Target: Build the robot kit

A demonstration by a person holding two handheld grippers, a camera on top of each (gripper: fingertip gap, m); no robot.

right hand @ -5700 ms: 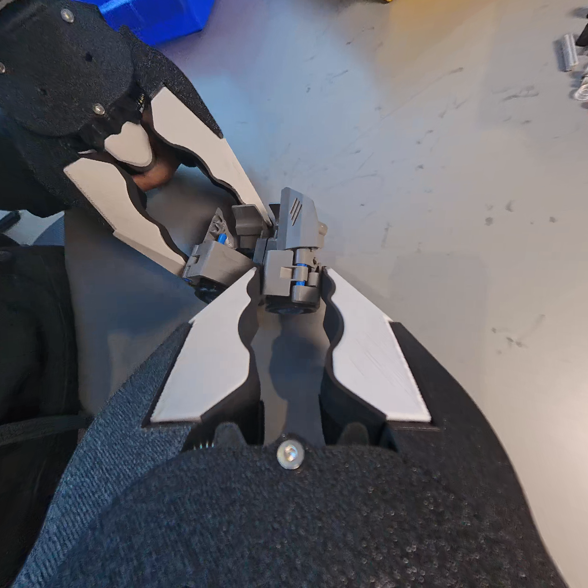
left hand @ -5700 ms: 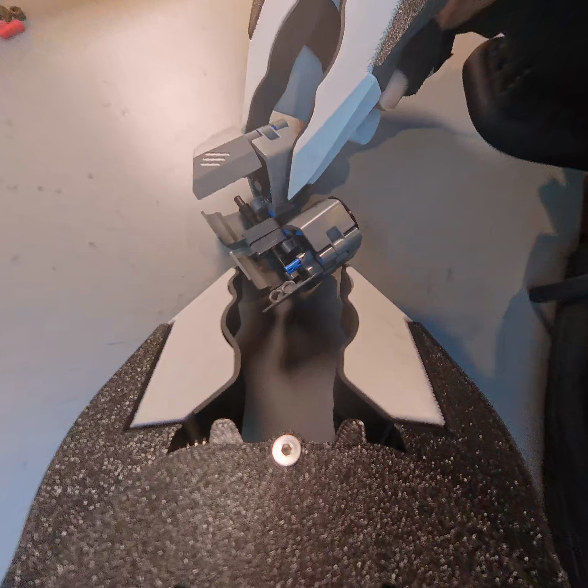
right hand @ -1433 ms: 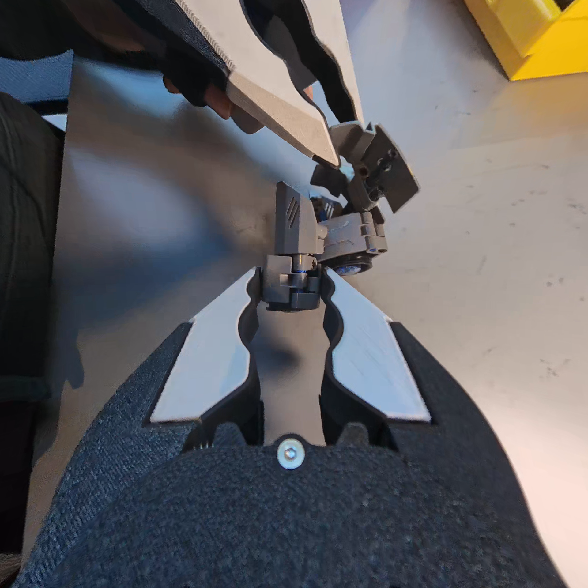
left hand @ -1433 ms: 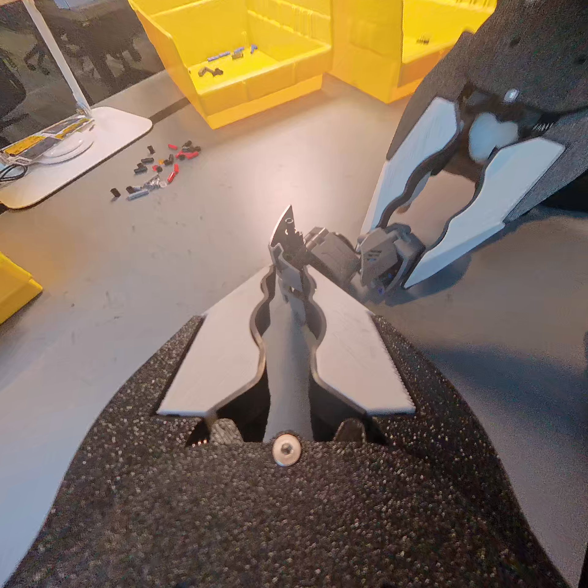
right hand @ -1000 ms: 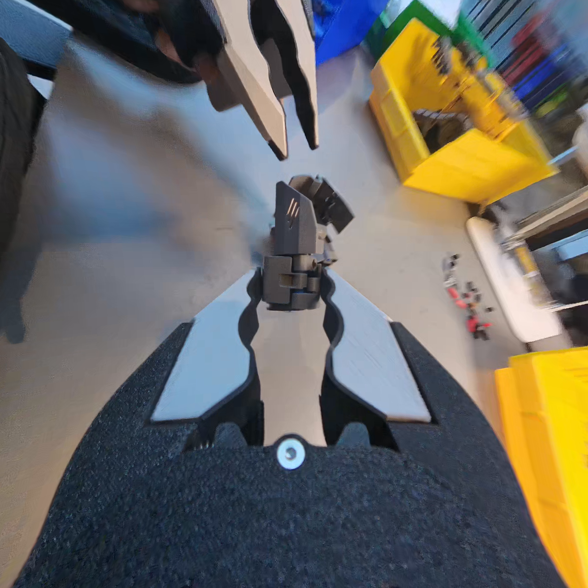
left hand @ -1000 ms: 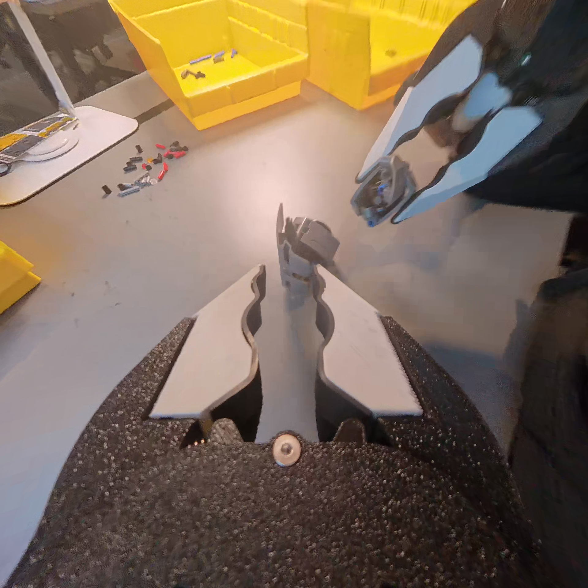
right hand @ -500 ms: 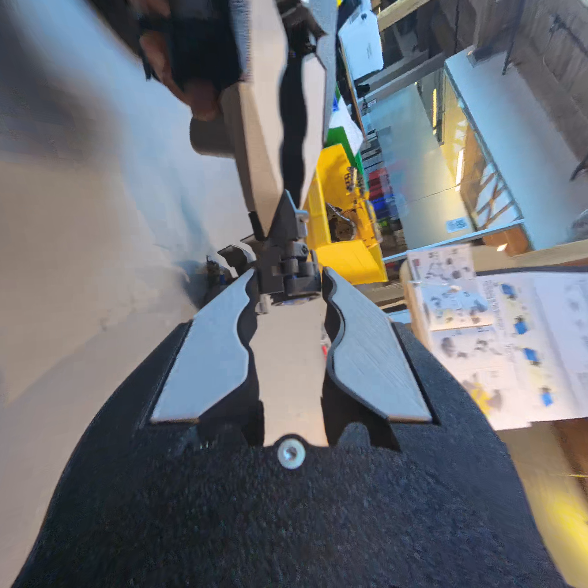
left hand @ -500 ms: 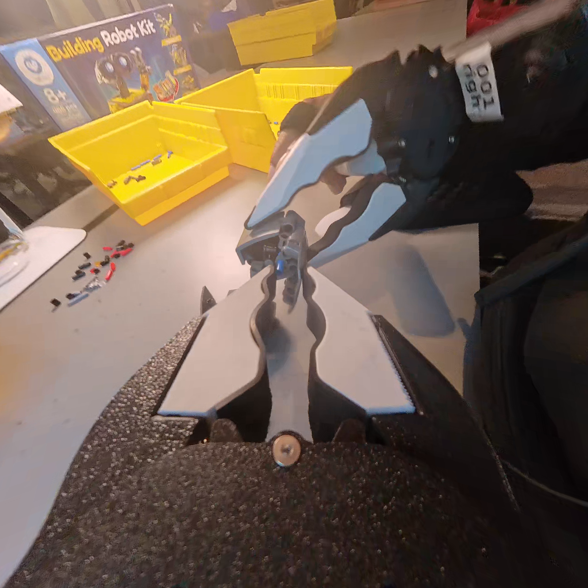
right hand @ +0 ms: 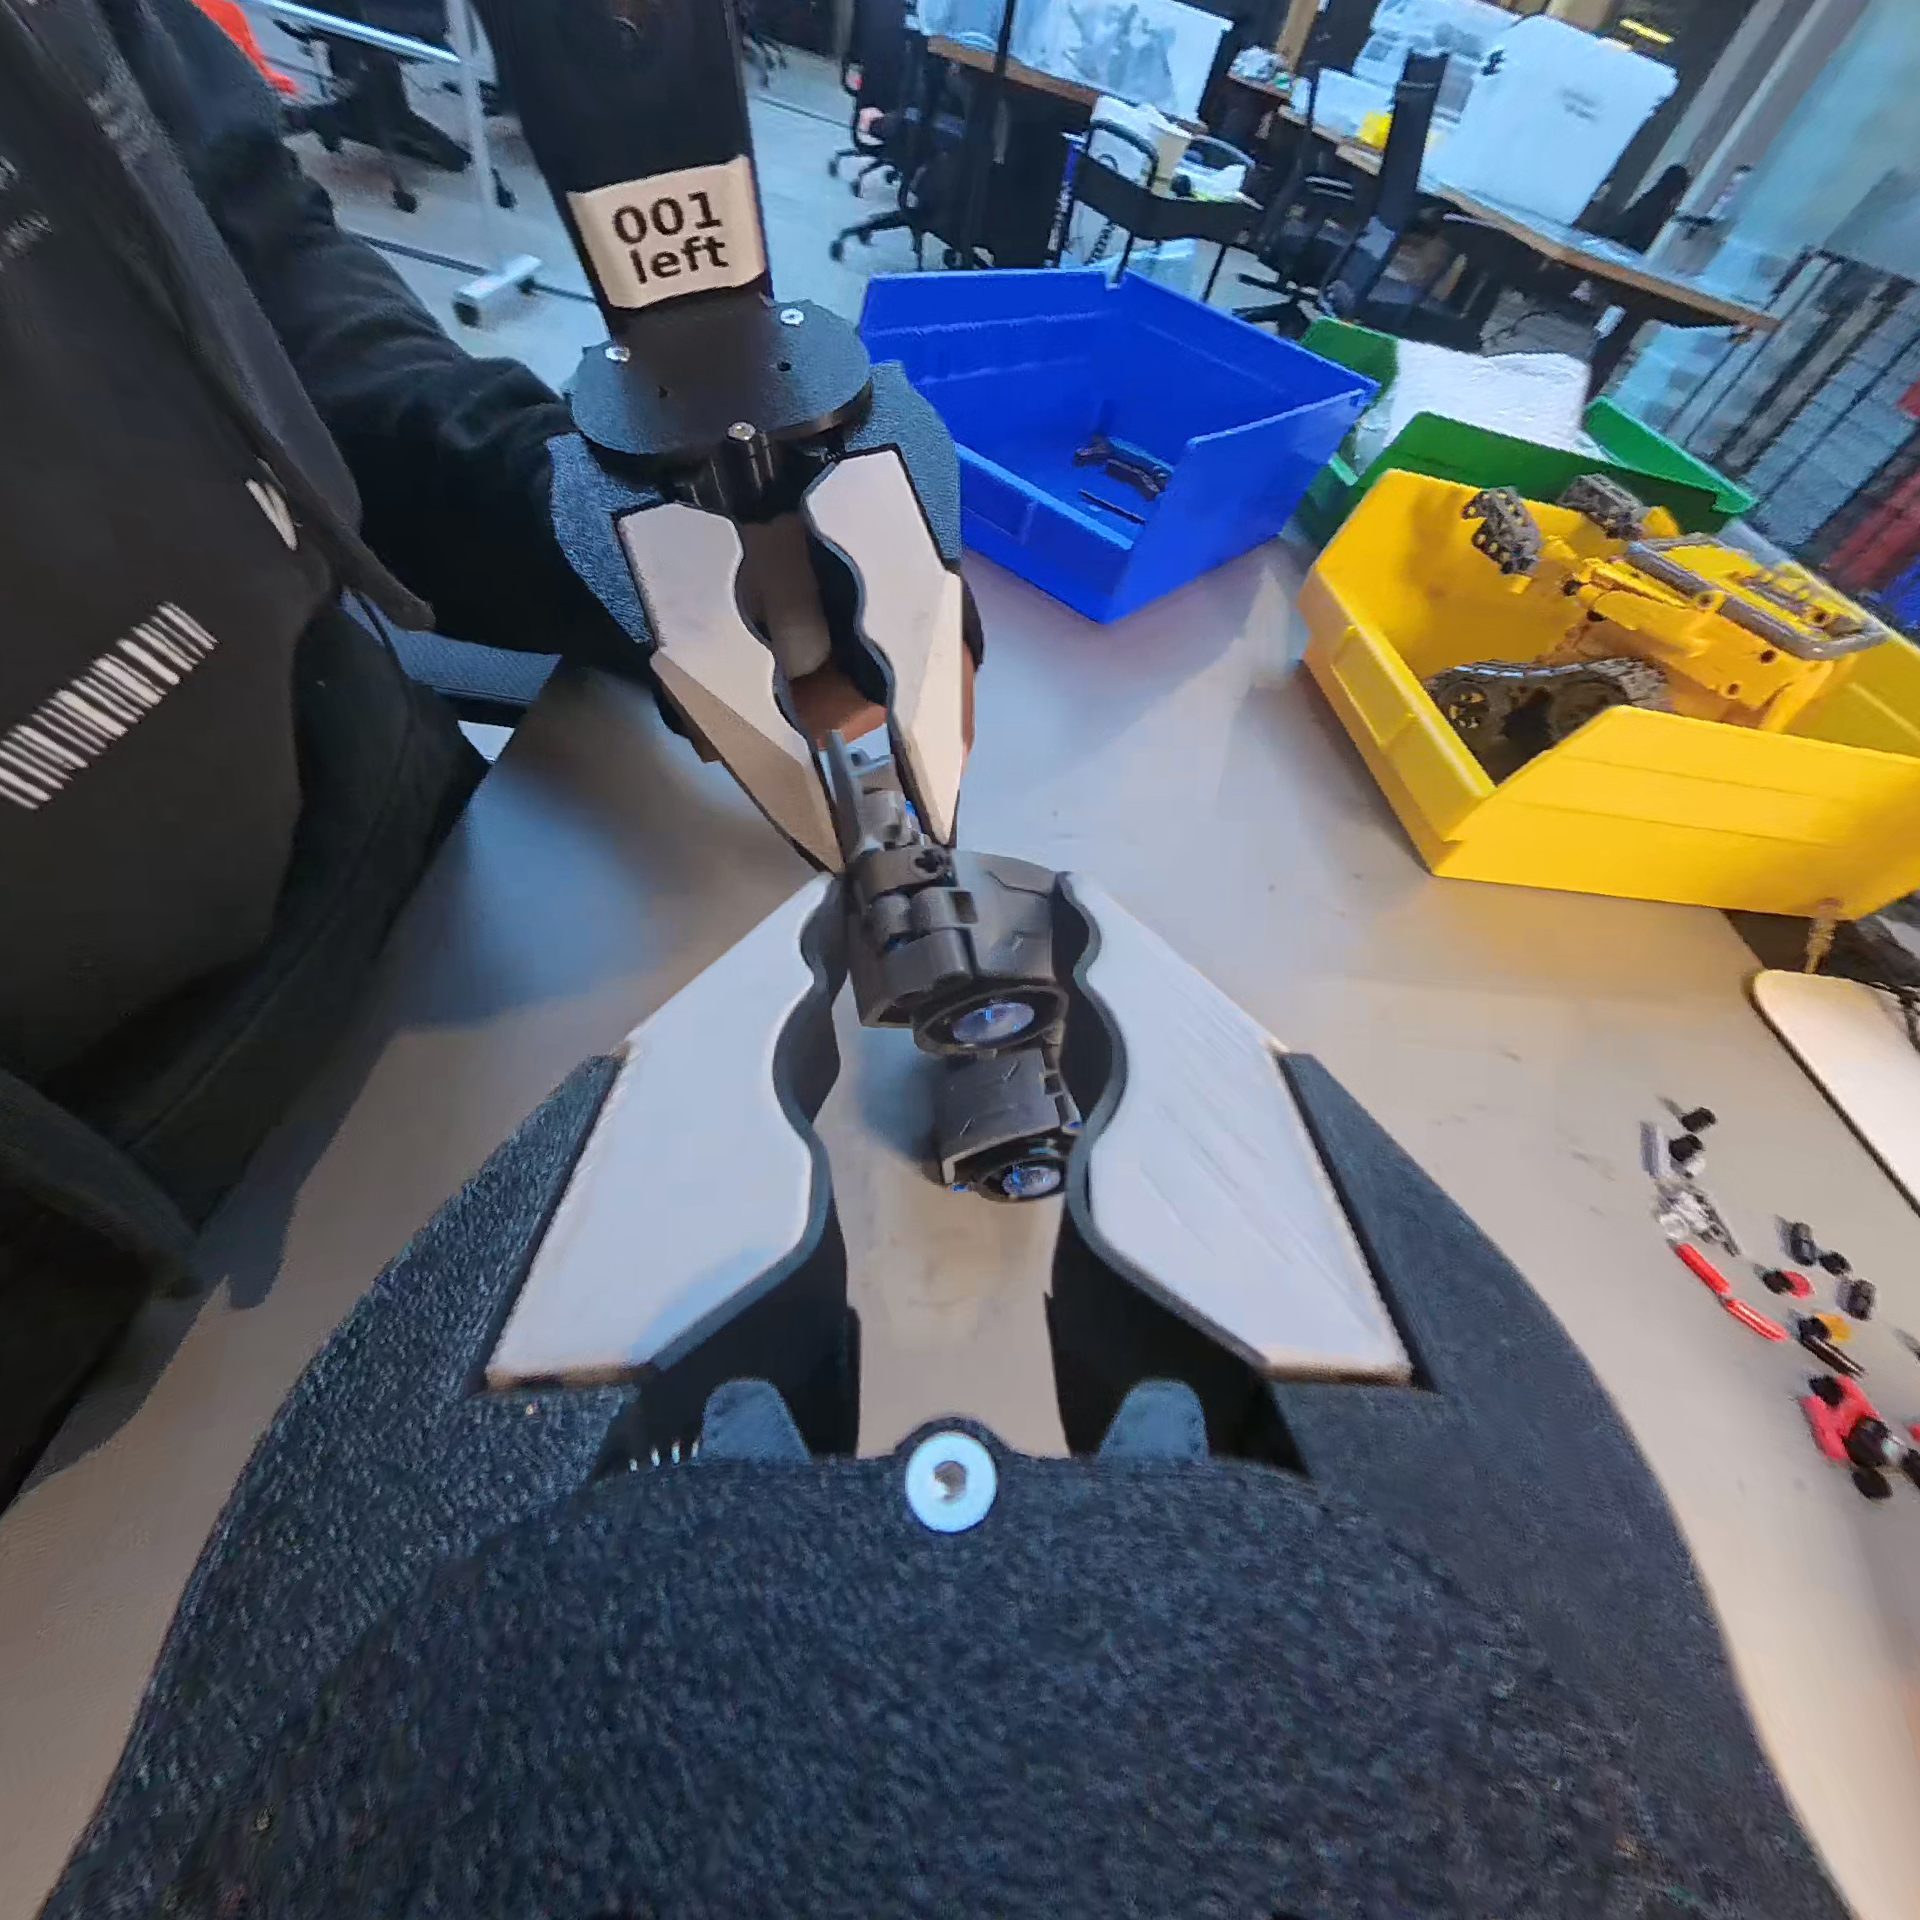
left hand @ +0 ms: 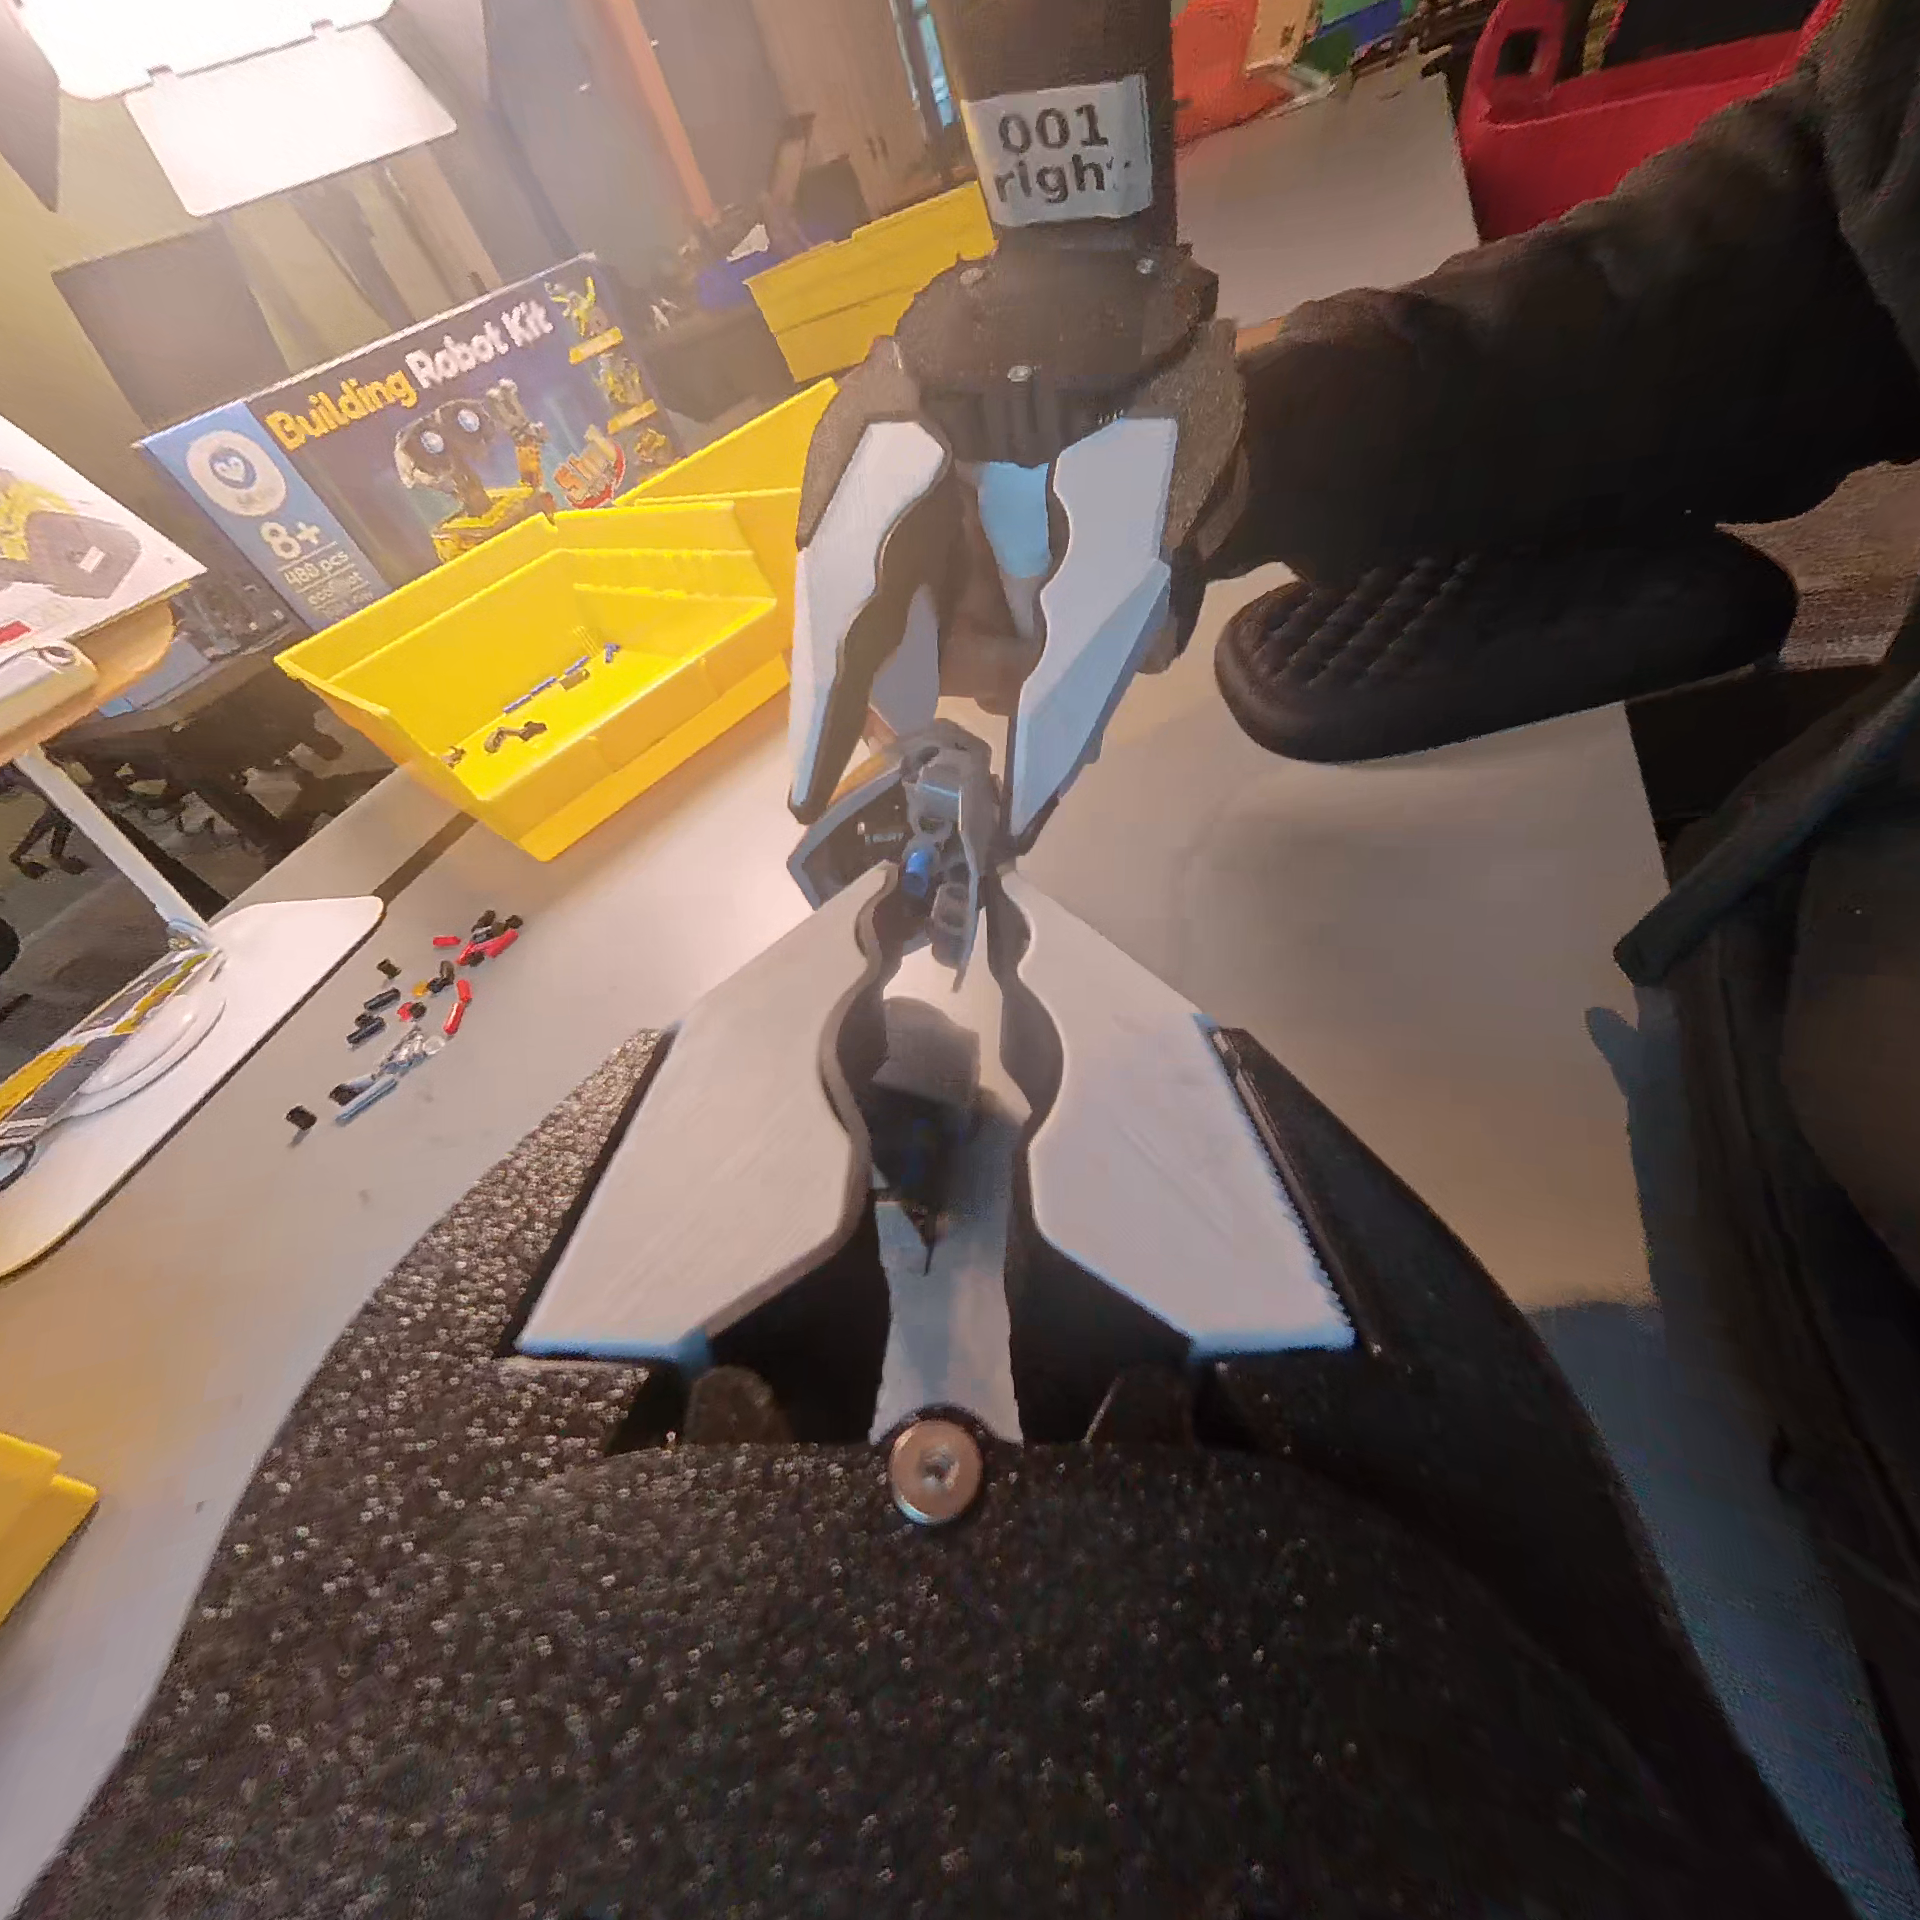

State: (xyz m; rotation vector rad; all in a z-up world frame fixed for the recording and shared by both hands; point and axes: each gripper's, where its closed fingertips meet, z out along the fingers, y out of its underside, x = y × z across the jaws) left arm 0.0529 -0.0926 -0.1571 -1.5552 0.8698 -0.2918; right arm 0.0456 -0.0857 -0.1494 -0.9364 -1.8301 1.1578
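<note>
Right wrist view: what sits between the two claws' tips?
A grey block-built assembly bridges them; the left claw and the right claw both pinch it above the table.

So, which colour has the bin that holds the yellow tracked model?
Yellow bin, like the tracked model inside; clearest in the right wrist view.

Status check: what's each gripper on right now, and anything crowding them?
Left gripper and right gripper both shut on the grey brick assembly, held above the table. Nothing between them; loose small parts lie off aside.
</note>
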